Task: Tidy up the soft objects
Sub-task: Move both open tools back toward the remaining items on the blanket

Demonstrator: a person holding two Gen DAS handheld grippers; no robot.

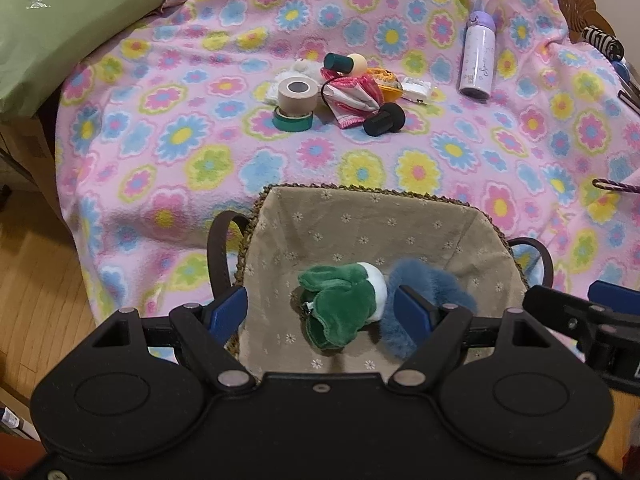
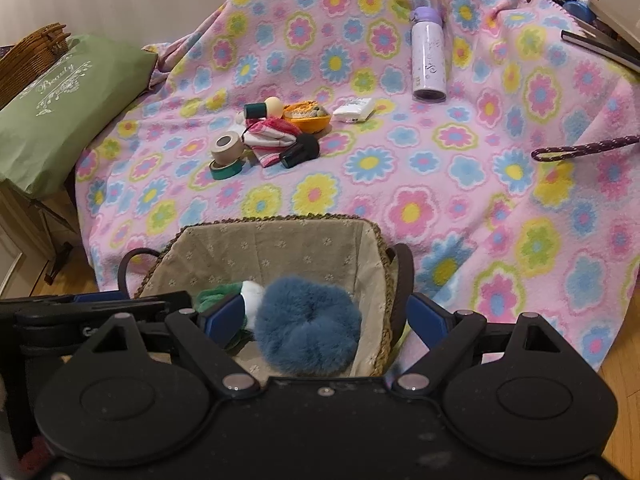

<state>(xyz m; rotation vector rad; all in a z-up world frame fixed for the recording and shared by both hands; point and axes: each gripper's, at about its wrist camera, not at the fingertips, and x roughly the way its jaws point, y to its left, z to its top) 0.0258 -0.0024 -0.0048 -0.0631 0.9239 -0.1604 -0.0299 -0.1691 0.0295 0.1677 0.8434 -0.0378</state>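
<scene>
Lying on the floor of a woven basket with a beige flower-print fabric lining (image 1: 360, 216), a green and white plush toy (image 1: 340, 304) rests beside a fluffy blue-grey fur scrunchie (image 2: 308, 332), the two soft things touching each other. Both grippers hang just over the basket's near edge. The left gripper (image 1: 324, 312) has its blue-padded jaws spread wide, one on each side of the plush toy and gripping nothing; its right pad sits against the blue fur in that view. The right gripper (image 2: 326, 316) is likewise spread wide, its jaws flanking the scrunchie without closing on it, one pad inside the basket and the other outside its rim. The basket stands on a pink fleece blanket printed with yellow, blue and green flowers (image 2: 420, 184), with dark loop handles at its sides. Farther back on the blanket lies a small heap: a beige tape roll (image 1: 295, 96) standing on a green tape roll (image 1: 293, 121), a pink and white cloth pouch (image 1: 352, 100), a black cylindrical stamp (image 1: 384, 120), a dark green cylinder with a wooden ball end (image 1: 346, 63) and an orange crocheted piece (image 2: 308, 114). Near these is a small white box (image 2: 354, 109), and well apart a lilac bottle (image 1: 478, 56) lies on the blanket. A green cushion with white lettering (image 2: 64, 96) sits at the left edge.
</scene>
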